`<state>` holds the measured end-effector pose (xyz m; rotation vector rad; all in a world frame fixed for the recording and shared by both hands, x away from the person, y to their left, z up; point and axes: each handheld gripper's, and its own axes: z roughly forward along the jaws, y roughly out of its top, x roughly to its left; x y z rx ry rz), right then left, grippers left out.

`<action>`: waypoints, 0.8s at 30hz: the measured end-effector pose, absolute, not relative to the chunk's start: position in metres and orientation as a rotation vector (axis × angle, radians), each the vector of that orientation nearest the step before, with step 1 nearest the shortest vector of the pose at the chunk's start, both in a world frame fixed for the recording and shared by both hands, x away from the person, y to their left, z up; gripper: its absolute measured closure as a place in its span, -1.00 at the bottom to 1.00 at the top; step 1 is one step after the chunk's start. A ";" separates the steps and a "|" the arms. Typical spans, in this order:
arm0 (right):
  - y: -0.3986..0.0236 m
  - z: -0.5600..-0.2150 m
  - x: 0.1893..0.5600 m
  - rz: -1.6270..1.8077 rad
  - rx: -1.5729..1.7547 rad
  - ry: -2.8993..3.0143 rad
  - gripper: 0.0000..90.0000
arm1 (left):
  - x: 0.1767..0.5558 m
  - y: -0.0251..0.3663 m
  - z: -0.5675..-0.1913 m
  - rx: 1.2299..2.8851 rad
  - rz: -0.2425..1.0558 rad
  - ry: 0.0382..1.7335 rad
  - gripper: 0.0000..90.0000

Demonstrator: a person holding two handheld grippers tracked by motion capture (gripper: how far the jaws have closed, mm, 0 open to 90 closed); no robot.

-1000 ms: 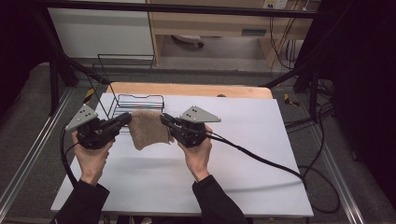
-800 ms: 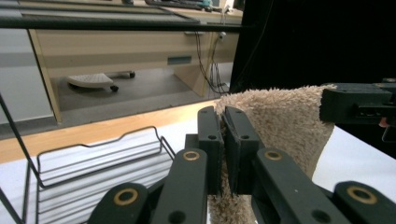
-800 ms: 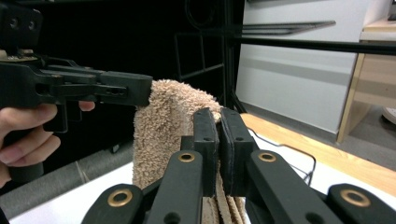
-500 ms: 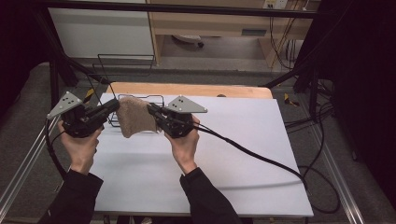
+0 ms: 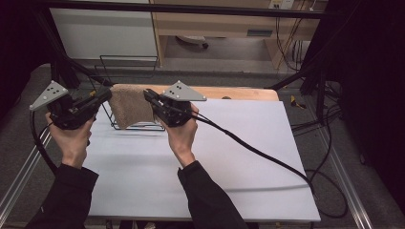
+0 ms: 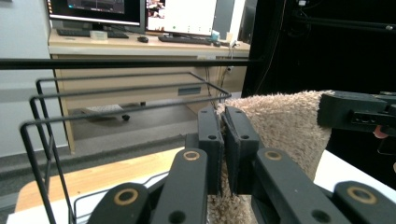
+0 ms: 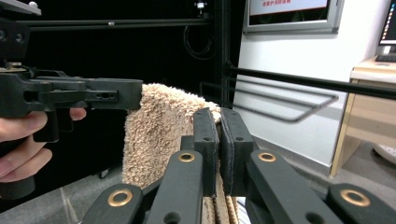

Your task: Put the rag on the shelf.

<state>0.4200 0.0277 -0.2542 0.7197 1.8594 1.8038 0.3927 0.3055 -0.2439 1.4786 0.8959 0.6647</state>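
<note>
The soft, light towel (image 5: 130, 104) hung floppy in the air over the wire rack (image 5: 136, 125) on the desk (image 5: 200, 167), and the left gripper (image 5: 107, 95) and right gripper (image 5: 147, 94) each had jaws clamped on a top corner, the best place to hold it.

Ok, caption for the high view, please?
Left gripper and right gripper hold a tan towel stretched above the wire rack.
</note>
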 end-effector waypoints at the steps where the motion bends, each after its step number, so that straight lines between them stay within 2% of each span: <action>1: 0.030 -0.249 0.422 1.807 0.717 1.852 0.92 | 0.393 0.307 -0.242 1.475 0.668 0.894 0.89; 24: 0.055 -0.204 0.444 1.839 0.688 1.779 0.92 | 0.410 0.324 -0.194 1.387 0.734 0.888 0.89</action>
